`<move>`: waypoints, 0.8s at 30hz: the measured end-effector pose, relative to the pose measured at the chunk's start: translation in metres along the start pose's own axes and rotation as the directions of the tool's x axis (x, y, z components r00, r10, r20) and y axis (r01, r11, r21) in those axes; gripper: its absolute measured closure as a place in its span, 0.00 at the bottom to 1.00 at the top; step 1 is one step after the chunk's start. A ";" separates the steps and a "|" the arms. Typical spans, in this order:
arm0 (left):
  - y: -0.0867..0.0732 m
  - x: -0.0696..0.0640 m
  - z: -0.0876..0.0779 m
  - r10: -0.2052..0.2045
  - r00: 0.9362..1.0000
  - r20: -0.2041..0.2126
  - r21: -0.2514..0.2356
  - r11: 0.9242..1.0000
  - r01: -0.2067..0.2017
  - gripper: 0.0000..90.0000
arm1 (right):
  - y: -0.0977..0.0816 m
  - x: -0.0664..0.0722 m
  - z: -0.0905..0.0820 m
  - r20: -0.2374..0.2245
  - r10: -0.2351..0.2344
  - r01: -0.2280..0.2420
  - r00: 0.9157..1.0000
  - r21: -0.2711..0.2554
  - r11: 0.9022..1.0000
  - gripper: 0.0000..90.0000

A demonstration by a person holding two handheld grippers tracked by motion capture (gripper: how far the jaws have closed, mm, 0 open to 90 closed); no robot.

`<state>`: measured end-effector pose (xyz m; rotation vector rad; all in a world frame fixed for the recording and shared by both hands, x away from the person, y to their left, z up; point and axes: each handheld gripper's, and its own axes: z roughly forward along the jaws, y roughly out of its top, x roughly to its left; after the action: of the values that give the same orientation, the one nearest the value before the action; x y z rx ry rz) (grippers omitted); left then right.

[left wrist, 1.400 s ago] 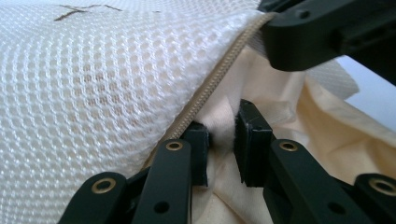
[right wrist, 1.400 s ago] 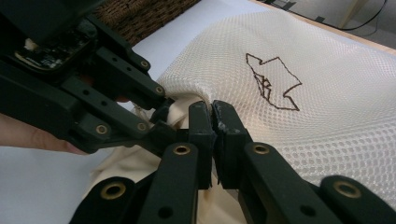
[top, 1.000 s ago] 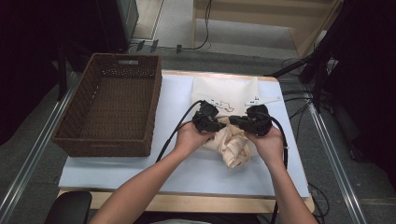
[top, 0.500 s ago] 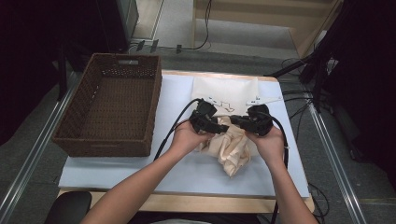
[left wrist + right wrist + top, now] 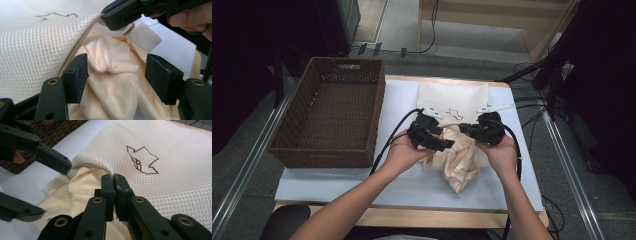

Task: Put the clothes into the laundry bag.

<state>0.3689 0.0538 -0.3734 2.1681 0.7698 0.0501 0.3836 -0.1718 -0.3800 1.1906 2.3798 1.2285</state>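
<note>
Mesh bag lay flat on the bench, just past both grippers, with its open edge toward them. A peach cloth sat bunched up under the grippers, and its top end looked tucked just inside the bag's mouth. A big brown basket stood off beside the left gripper.

The right gripper was pinched tight on the rim of the bag and held it up like a little tent. The left gripper's jaws had just been opening. They stood apart, with the cloth between them but not squeezed.

The job looked like stuffing the cloth into the bag, and it seemed only partly done, since most of the cloth was outside. Next, the left gripper would probably need to grab a fresh bit of cloth lower down and push it deeper under the lifted rim. The right gripper should hold the mouth up while that happens.
</note>
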 end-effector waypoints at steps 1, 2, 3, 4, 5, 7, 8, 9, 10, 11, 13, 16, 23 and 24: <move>-0.002 0.000 -0.002 0.002 1.000 0.001 0.003 1.000 -0.002 0.39 | 0.000 0.000 0.000 0.001 0.000 -0.001 1.000 0.002 1.000 0.98; -0.004 -0.001 -0.004 0.007 1.000 -0.001 0.005 1.000 -0.007 0.38 | 0.000 0.001 0.000 0.002 -0.001 0.001 1.000 0.003 1.000 0.98; -0.008 -0.001 -0.006 0.007 1.000 0.002 0.000 1.000 -0.007 0.38 | 0.000 0.001 0.000 0.002 -0.001 0.001 1.000 0.002 1.000 0.98; -0.010 -0.001 -0.008 0.003 1.000 0.009 0.002 1.000 -0.003 0.38 | 0.000 0.001 0.000 0.003 -0.002 0.002 1.000 0.001 1.000 0.98; -0.013 0.000 -0.010 -0.009 1.000 0.021 0.004 1.000 0.009 0.38 | 0.000 0.001 0.000 0.003 -0.004 0.004 1.000 0.002 1.000 0.98; -0.018 -0.001 -0.014 -0.012 1.000 0.025 -0.006 1.000 0.012 0.37 | 0.000 0.001 0.000 0.004 -0.002 0.002 1.000 0.003 1.000 0.98; -0.021 -0.002 -0.016 -0.017 1.000 0.026 -0.010 1.000 0.017 0.37 | 0.001 0.001 0.000 0.005 -0.004 0.004 1.000 0.002 1.000 0.98; -0.023 -0.002 -0.017 -0.015 0.999 0.030 0.000 1.000 0.015 0.37 | 0.001 0.001 0.000 0.006 -0.003 0.003 1.000 0.002 1.000 0.98; -0.025 -0.004 -0.019 -0.016 1.000 0.022 0.009 1.000 0.016 0.35 | 0.000 0.001 0.000 0.006 -0.003 0.003 1.000 0.000 1.000 0.98; -0.030 -0.006 -0.021 -0.013 1.000 0.015 0.002 1.000 0.013 0.34 | 0.000 0.001 0.000 0.006 -0.004 0.004 1.000 0.001 1.000 0.98; -0.038 -0.007 -0.022 -0.009 1.000 0.015 0.012 1.000 0.009 0.34 | 0.000 0.002 0.000 0.007 -0.004 0.004 1.000 0.003 1.000 0.98; -0.049 -0.007 -0.020 -0.012 1.000 0.010 0.043 0.999 0.012 0.34 | 0.001 0.002 0.000 0.006 -0.007 0.007 1.000 -0.003 1.000 0.98; -0.070 -0.006 -0.020 -0.044 0.999 0.033 0.037 0.998 0.042 0.35 | 0.001 0.003 0.000 0.003 -0.010 0.010 1.000 -0.001 1.000 0.98; -0.072 -0.006 -0.019 -0.048 0.998 0.030 0.028 0.999 0.047 0.35 | 0.002 0.003 0.000 0.005 -0.011 0.011 1.000 -0.001 1.000 0.98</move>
<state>0.3220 0.0983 -0.4107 2.1705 0.8081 -0.0179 0.3828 -0.1690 -0.3785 1.1769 2.3789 1.2212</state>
